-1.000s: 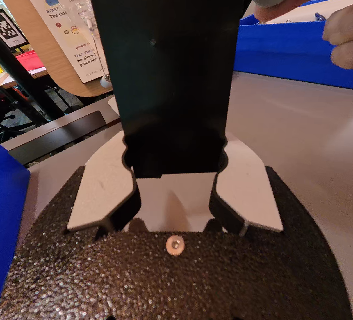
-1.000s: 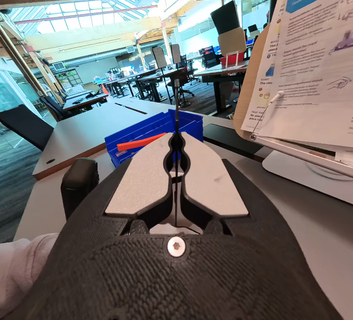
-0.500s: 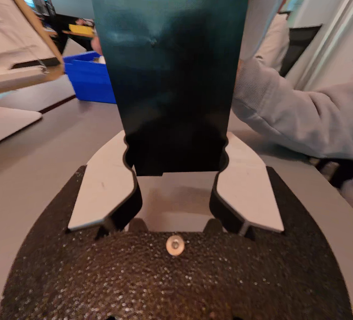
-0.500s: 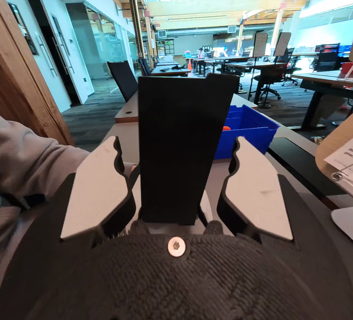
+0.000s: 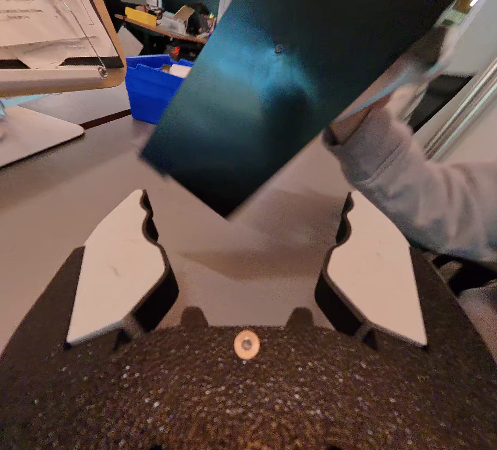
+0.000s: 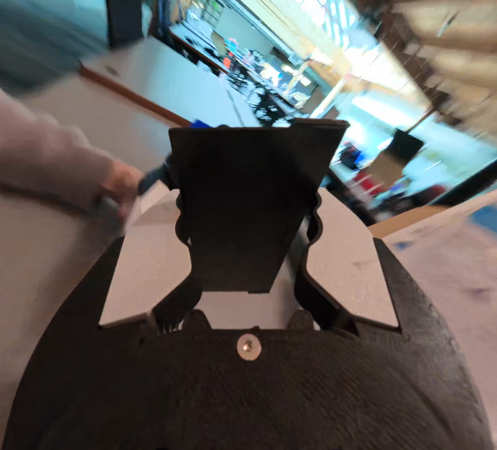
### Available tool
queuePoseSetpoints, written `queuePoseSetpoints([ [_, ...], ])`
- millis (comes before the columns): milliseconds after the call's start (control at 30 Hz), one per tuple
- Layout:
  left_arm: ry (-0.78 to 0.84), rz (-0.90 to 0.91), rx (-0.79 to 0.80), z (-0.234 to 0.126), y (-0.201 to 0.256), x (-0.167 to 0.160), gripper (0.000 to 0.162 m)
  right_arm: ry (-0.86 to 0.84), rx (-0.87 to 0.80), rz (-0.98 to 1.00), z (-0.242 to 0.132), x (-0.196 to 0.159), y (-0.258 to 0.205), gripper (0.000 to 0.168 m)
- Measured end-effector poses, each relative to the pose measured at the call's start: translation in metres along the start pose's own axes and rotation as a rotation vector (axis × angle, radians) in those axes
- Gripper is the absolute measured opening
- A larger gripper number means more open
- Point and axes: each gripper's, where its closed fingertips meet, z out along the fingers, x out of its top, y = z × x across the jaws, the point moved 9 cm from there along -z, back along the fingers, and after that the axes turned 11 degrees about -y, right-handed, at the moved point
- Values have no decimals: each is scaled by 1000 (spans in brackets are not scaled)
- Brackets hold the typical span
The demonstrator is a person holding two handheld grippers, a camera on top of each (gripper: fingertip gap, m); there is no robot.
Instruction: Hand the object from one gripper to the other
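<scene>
Your right gripper (image 6: 247, 224) clamped the black plate (image 6: 252, 195) while your left gripper (image 5: 246, 224) stood wide open and empty, so the handover looked essentially complete.

black plate (image 5: 269, 87) blocks left claw (image 5: 247, 222) ahead.
</scene>
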Motion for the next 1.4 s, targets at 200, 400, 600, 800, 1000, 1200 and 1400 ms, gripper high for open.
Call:
queuePoseSetpoints([
  [200, 169, -247, -190, -30, -10, 13, 123, -160, -218, -459, 16, 0, -16, 89],
  [400, 100, -61, -75, -31, 11, 27, 120, -481, -304, -684, 35, -24, -19, 88],
  [600, 68, 104, 263, -20, 17, 31, 68, -683, -391, -856, 47, -40, -20, 88],
  [800, 86, 180, 431, -16, 21, 31, 6, -767, -492, -965, 53, -46, -19, 89],
  [1000, 165, 236, 554, -16, 28, 32, 1, -653, -531, -791, 47, -44, -14, 88],
  [1200, 322, 239, 681, -34, 27, 34, 1, -260, -472, -125, 18, -19, 10, 96],
  [1400, 569, 172, 530, -50, 26, 34, 1, 116, -109, 1036, 14, -60, 38, 97],
])
